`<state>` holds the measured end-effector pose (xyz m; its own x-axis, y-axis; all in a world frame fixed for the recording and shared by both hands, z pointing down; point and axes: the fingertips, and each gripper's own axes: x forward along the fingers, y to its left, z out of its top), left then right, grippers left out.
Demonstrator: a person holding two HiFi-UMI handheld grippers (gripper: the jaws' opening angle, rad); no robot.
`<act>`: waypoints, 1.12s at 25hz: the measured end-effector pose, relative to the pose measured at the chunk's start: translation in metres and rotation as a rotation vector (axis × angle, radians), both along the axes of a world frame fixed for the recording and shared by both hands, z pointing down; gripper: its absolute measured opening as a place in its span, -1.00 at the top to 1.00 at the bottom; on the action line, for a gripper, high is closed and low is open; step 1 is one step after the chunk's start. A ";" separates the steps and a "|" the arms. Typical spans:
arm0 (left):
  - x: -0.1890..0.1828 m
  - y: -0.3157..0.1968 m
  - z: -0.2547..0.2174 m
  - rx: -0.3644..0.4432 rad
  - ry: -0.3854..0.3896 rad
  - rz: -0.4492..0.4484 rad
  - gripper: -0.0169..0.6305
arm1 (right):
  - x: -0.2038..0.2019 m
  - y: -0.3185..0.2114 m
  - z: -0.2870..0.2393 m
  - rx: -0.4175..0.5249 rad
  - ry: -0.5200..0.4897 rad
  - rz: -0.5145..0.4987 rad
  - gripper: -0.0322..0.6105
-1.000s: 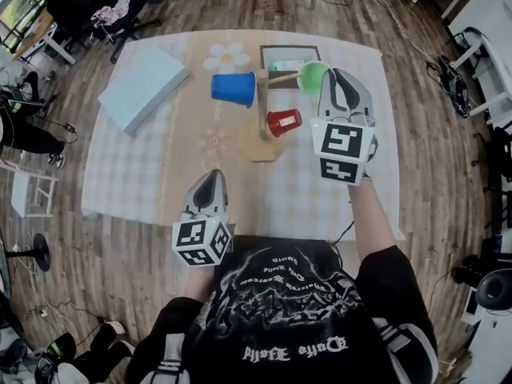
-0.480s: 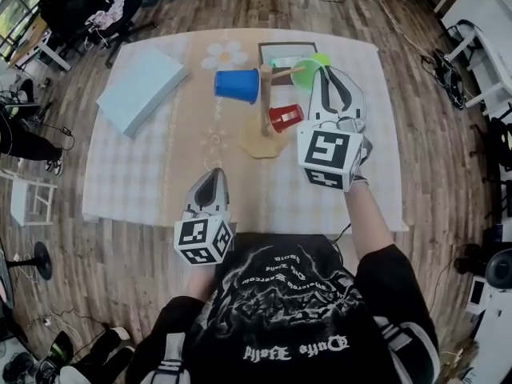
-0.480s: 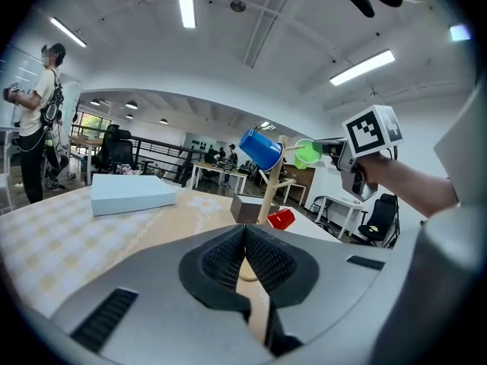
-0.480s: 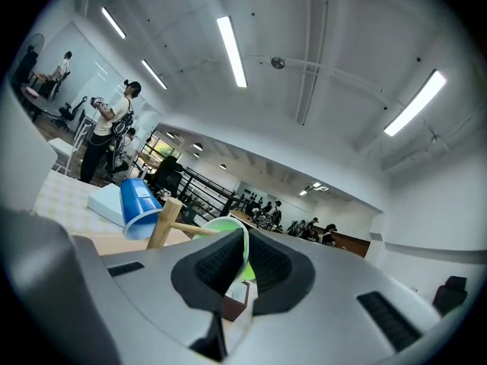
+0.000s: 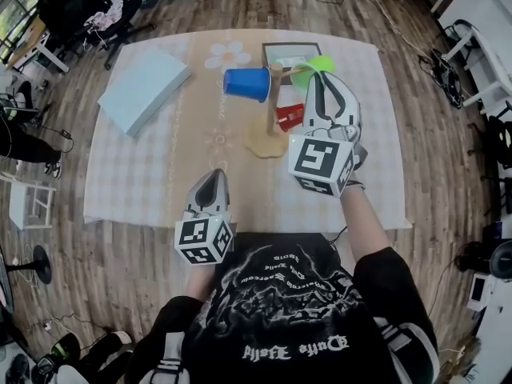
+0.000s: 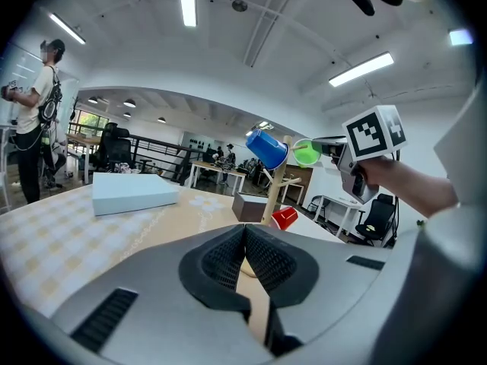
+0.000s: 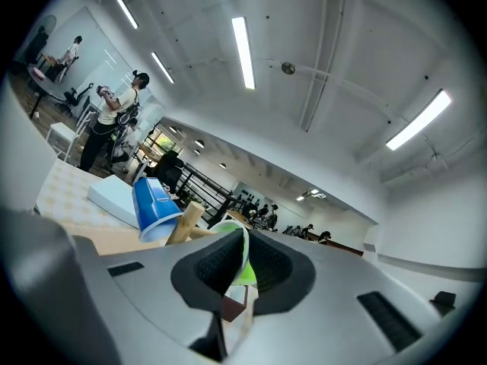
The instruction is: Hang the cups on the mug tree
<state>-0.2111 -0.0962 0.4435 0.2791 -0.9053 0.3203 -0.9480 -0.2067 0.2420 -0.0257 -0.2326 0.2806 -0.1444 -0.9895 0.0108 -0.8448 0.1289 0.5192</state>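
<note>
The table (image 5: 144, 174) in front of me is spread with a pale checked cloth, and a flat light blue box (image 5: 144, 86) lies toward its far left corner. A dark-rimmed box (image 5: 282, 51) sits at the far edge, just behind the mug tree (image 5: 274, 106). The tree stands upright on its round wooden base near the middle of the table. My right gripper (image 5: 326, 77) reaches up beside the tree's right side, its jaws clamped on the thin wall of the green cup (image 7: 242, 261). That cup is held at the tip of an upper peg, though I cannot tell whether it is hooked on. My left gripper (image 5: 210, 178) hangs low over the near edge of the table, well apart from the tree, with its jaws pressed together and nothing between them. The blue cup (image 5: 246, 84) hangs on its side to the left of the post, near the top. The smaller red cup (image 5: 290, 117) hangs lower on the right, partly hidden behind my right gripper.
</note>
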 end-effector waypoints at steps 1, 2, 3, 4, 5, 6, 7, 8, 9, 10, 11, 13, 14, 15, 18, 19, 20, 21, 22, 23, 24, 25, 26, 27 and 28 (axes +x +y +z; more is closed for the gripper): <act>-0.002 0.000 0.000 0.000 0.001 0.002 0.89 | -0.003 0.001 0.001 0.002 0.005 0.002 0.79; -0.003 -0.001 0.001 0.001 0.001 0.004 0.89 | -0.005 0.002 0.001 0.004 0.009 0.004 0.79; -0.004 -0.001 0.001 0.001 0.002 0.006 0.89 | -0.006 0.003 0.002 0.006 0.012 0.007 0.79; -0.005 -0.001 0.002 0.002 0.002 0.008 0.89 | -0.008 0.004 0.003 0.007 0.015 0.010 0.79; -0.006 -0.001 0.002 0.002 0.002 0.009 0.89 | -0.009 0.004 0.003 0.009 0.018 0.013 0.79; -0.006 -0.002 0.002 0.003 0.001 0.011 0.89 | -0.010 0.005 0.003 0.010 0.022 0.014 0.79; -0.007 -0.002 0.001 0.004 0.001 0.013 0.89 | -0.012 0.007 0.003 0.011 0.025 0.012 0.79; -0.006 -0.001 0.001 0.004 0.001 0.015 0.89 | -0.014 0.008 0.003 0.012 0.027 0.007 0.79; -0.005 -0.001 0.001 0.004 0.002 0.020 0.89 | -0.016 0.010 0.003 0.013 0.030 0.000 0.78; -0.003 0.000 0.000 0.005 0.004 0.025 0.89 | -0.017 0.011 0.004 0.013 0.033 -0.006 0.78; -0.001 0.000 0.000 0.006 0.004 0.029 0.89 | -0.018 0.013 0.005 0.013 0.037 -0.013 0.78; 0.002 0.000 0.000 0.009 0.003 0.029 0.89 | -0.021 0.015 0.006 0.016 0.040 -0.022 0.78; 0.002 0.000 0.000 0.009 0.003 0.026 0.89 | -0.022 0.016 0.007 0.015 0.038 -0.026 0.78; 0.003 -0.001 0.000 0.008 0.004 0.023 0.89 | -0.023 0.017 0.008 0.012 0.037 -0.031 0.78; 0.005 -0.001 -0.001 0.010 0.009 0.011 0.89 | -0.026 0.020 0.013 0.003 0.040 -0.049 0.78; 0.006 -0.001 -0.002 0.012 0.009 0.008 0.89 | -0.027 0.021 0.014 0.001 0.041 -0.053 0.77; 0.007 -0.002 -0.002 0.014 0.008 0.005 0.89 | -0.028 0.021 0.015 0.001 0.039 -0.057 0.77; 0.008 -0.002 -0.001 0.014 0.008 0.003 0.89 | -0.029 0.021 0.017 0.000 0.035 -0.059 0.77; 0.008 -0.002 0.000 0.014 0.007 0.001 0.89 | -0.029 0.021 0.019 0.000 0.029 -0.061 0.76; 0.008 -0.003 0.001 0.014 0.007 0.000 0.89 | -0.030 0.021 0.021 -0.001 0.025 -0.063 0.76; 0.008 -0.003 0.002 0.013 0.007 -0.003 0.89 | -0.032 0.021 0.024 -0.003 0.022 -0.067 0.75; 0.008 -0.003 0.003 0.012 0.006 -0.005 0.89 | -0.033 0.021 0.027 -0.007 0.020 -0.072 0.74; 0.008 -0.004 0.004 0.012 0.004 -0.009 0.89 | -0.034 0.020 0.030 -0.015 0.019 -0.078 0.74; 0.007 -0.004 0.004 0.012 0.003 -0.013 0.89 | -0.035 0.019 0.033 -0.025 0.016 -0.086 0.73; 0.007 -0.005 0.004 0.013 0.001 -0.018 0.89 | -0.036 0.018 0.035 -0.037 0.013 -0.095 0.71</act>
<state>-0.2044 -0.1009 0.4479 0.2635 -0.9140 0.3086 -0.9513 -0.1930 0.2405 -0.0618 -0.2148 0.3157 -0.2374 -0.9701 0.0494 -0.8213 0.2277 0.5231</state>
